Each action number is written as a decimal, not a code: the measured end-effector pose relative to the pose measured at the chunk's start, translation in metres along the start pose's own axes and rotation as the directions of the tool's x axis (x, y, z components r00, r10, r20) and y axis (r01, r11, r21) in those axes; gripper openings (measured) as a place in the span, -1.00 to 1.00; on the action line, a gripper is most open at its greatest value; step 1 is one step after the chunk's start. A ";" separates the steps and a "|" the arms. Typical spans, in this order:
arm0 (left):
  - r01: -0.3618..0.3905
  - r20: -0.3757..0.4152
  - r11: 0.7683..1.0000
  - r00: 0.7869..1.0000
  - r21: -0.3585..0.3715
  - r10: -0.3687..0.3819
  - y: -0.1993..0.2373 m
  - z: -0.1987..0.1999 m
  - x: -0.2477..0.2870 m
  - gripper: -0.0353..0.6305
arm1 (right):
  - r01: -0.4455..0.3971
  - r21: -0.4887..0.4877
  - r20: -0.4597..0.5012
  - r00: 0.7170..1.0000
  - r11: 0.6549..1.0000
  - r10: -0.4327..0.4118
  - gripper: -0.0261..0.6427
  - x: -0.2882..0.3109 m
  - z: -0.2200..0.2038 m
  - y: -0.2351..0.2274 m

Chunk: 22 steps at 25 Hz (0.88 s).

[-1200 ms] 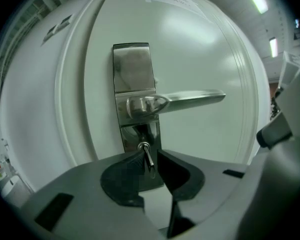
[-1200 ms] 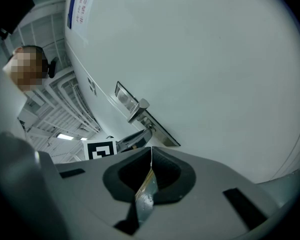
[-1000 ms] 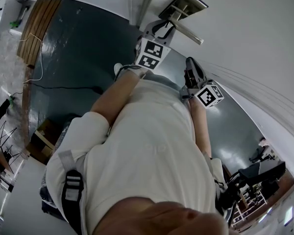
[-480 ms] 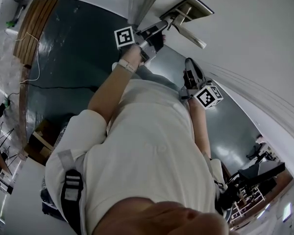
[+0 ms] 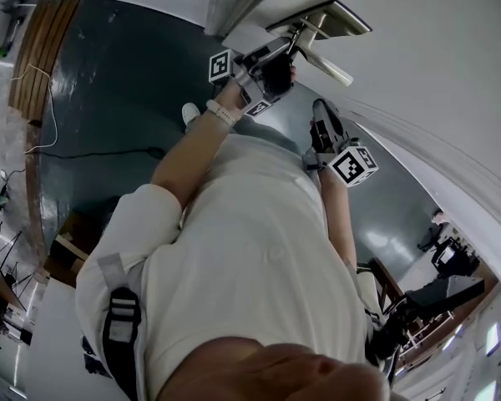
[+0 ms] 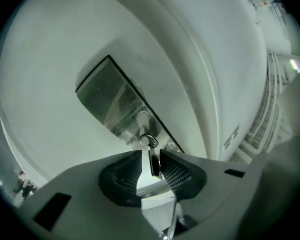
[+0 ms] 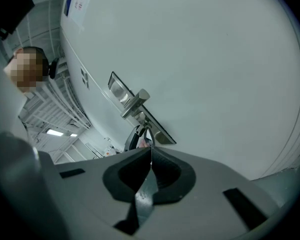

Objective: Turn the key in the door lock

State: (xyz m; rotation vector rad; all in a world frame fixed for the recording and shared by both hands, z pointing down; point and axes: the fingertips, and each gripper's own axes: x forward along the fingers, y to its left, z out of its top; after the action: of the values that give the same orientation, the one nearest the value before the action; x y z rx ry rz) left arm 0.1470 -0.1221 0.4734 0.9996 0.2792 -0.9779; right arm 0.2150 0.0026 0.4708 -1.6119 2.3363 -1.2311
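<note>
A silver lock plate (image 6: 110,101) with a lever handle (image 5: 326,61) sits on the white door (image 5: 426,73). A key (image 6: 153,163) hangs from the lock by its ring (image 6: 147,140). My left gripper (image 6: 151,166) is raised to the lock and has just been opening. The key's flat head stands between its pads, close to the right one with a gap on the left. In the head view the left gripper (image 5: 277,57) sits just under the plate. My right gripper (image 7: 150,151) hangs lower, away from the door, shut with nothing in it; the head view shows this gripper (image 5: 321,111) under the handle.
The dark floor (image 5: 125,82) stretches left of the door, with a cable (image 5: 92,151) across it and a wooden panel (image 5: 33,65) at the far left. Furniture stands at the lower right (image 5: 442,295). Another person (image 7: 27,69) stands far off in the right gripper view.
My left gripper has risen from below the handle up to the lock plate and rolled over, so its marker cube shows another face. The right gripper has stayed put.
</note>
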 end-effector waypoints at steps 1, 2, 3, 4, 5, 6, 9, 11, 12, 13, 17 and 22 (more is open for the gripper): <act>0.016 0.016 1.000 1.000 -0.027 -0.015 0.001 0.003 -0.002 -0.59 | 0.004 -0.006 -0.002 1.000 1.000 -0.004 -0.85 0.002 -0.003 0.001; 0.031 0.026 0.998 0.999 -0.051 -0.030 0.002 0.005 -0.004 -0.59 | 0.008 -0.011 -0.005 1.000 1.000 -0.008 -0.85 0.004 -0.006 0.002; 0.049 0.031 0.996 0.998 -0.073 -0.046 0.002 0.006 -0.006 -0.61 | 0.013 -0.016 -0.008 1.000 1.000 -0.013 -0.85 0.006 -0.008 0.003; 0.064 0.036 0.993 0.997 -0.094 -0.061 0.002 0.008 -0.006 -0.68 | 0.018 -0.018 -0.011 1.000 1.000 -0.018 -0.85 0.007 -0.011 0.002; 0.074 0.040 0.991 0.997 -0.112 -0.070 0.002 0.009 -0.006 -0.74 | 0.022 -0.018 -0.012 1.000 1.000 -0.022 -0.85 0.009 -0.012 0.002; 0.077 0.044 0.989 0.996 -0.127 -0.072 0.003 0.010 -0.005 -0.75 | 0.024 -0.017 -0.012 1.000 1.000 -0.024 -0.85 0.010 -0.012 0.001; 0.076 0.059 0.983 0.996 -0.167 -0.067 0.005 0.011 -0.002 -0.78 | 0.026 -0.016 -0.008 1.000 1.000 -0.026 -0.85 0.012 -0.010 0.002; 0.065 0.071 0.982 0.996 -0.178 -0.053 0.005 0.011 -0.002 -0.80 | 0.025 -0.017 -0.007 1.000 1.000 -0.025 -0.85 0.014 -0.011 0.003; 0.049 0.075 0.984 0.997 -0.170 -0.037 0.005 0.011 -0.002 -0.81 | 0.024 -0.017 -0.005 1.000 1.000 -0.024 -0.85 0.014 -0.011 0.004; 0.025 0.075 0.988 0.997 -0.151 -0.014 0.006 0.011 -0.002 -0.81 | 0.023 -0.017 -0.005 1.000 1.000 -0.023 -0.85 0.015 -0.012 0.004; -0.115 0.032 0.993 0.993 0.018 0.115 0.009 0.011 -0.001 -0.82 | 0.016 -0.020 -0.008 1.000 1.000 -0.016 -0.85 0.016 -0.012 0.003; -0.245 0.006 0.945 0.968 0.218 0.250 0.006 0.010 0.001 -0.81 | 0.007 -0.019 -0.010 1.000 1.000 -0.007 -0.85 0.019 -0.011 0.007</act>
State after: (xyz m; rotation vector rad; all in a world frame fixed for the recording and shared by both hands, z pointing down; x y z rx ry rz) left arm 0.1502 -0.1300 0.4821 1.2135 0.0615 -0.7788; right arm 0.1954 -0.0054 0.4812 -1.6252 2.3572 -1.2248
